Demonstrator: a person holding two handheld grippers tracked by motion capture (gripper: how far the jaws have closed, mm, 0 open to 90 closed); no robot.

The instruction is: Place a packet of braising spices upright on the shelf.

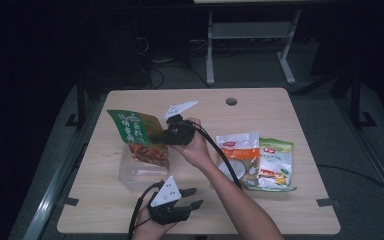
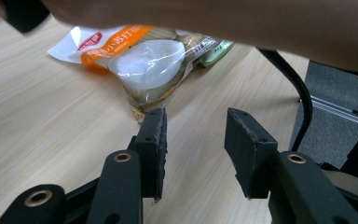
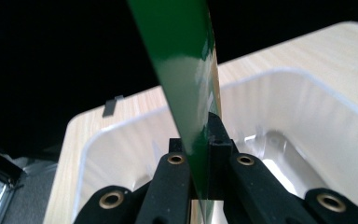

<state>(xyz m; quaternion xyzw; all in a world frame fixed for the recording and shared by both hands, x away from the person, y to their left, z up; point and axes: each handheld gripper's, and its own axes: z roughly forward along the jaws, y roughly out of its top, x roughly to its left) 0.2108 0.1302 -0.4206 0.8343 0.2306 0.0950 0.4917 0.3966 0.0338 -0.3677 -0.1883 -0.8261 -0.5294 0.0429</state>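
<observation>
A green snack bag [image 1: 136, 135] with a red-brown picture hangs upright over a clear plastic container [image 1: 139, 172] at the table's left middle. My right gripper [image 1: 163, 134] is shut on the bag's right edge. In the right gripper view the jaws [image 3: 199, 140] pinch the glossy green bag [image 3: 184, 65] above the container's rim [image 3: 279, 74]. My left gripper [image 1: 196, 197] rests near the table's front edge, open and holding nothing. In the left gripper view its jaws [image 2: 196, 123] stand apart over bare wood, pointing at an orange-and-white packet [image 2: 140, 60].
The orange-and-white packet [image 1: 240, 155] and a green-and-white packet [image 1: 276, 162] lie side by side at the right of the table. My right forearm [image 1: 230, 197] and its cable [image 1: 227, 160] cross between them and the left gripper. A cable hole [image 1: 231, 101] sits at the far edge.
</observation>
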